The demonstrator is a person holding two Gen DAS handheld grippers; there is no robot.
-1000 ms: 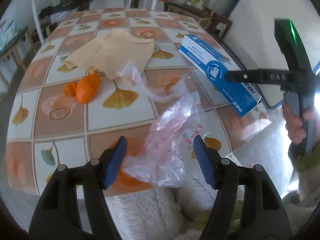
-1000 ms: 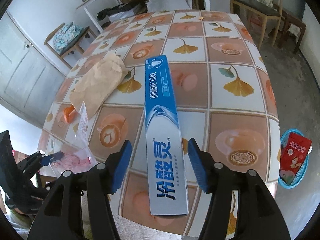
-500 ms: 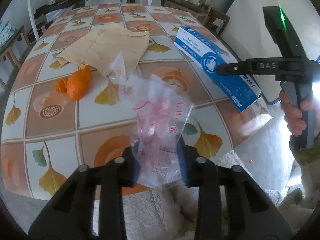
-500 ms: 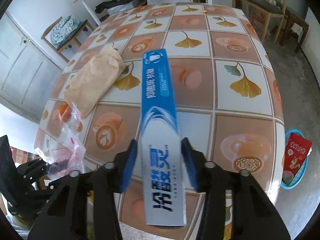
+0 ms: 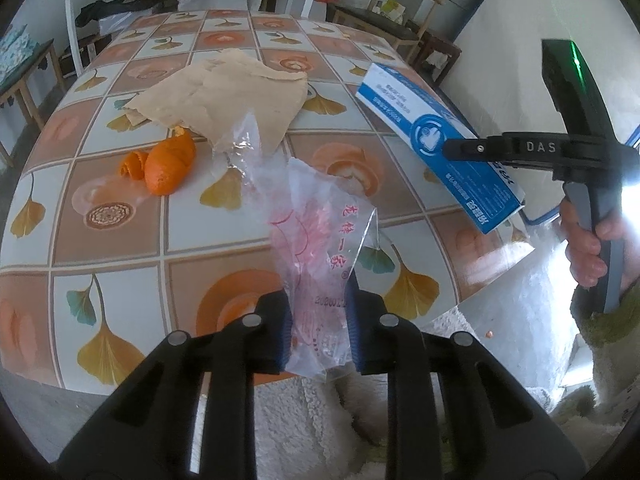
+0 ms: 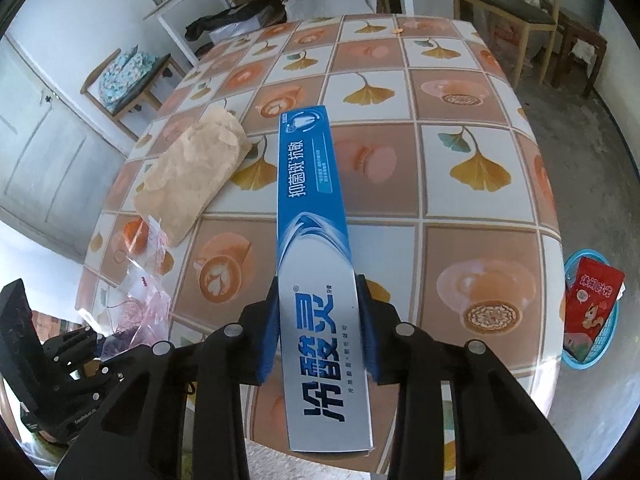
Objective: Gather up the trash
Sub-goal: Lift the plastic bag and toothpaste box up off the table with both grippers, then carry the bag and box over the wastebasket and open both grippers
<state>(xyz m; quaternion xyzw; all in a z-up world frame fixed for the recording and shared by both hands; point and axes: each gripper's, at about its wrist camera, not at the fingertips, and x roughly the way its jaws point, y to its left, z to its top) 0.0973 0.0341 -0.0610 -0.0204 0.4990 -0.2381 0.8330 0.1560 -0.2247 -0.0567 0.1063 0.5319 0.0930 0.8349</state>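
My left gripper is shut on a clear plastic bag with red print, lifted at the near edge of the tiled table. My right gripper is shut on a long blue and silver toothpaste box, held above the table; the box also shows in the left wrist view. An orange peel and a crumpled brown paper bag lie on the table. The paper bag also shows in the right wrist view.
A blue basket holding a red packet stands on the floor right of the table. Chairs and a bench stand beyond the far edge. A stool with a cushion is at the left.
My left gripper closed on the plastic bag and lifted it. My right gripper closed on the toothpaste box and raised it off the table.
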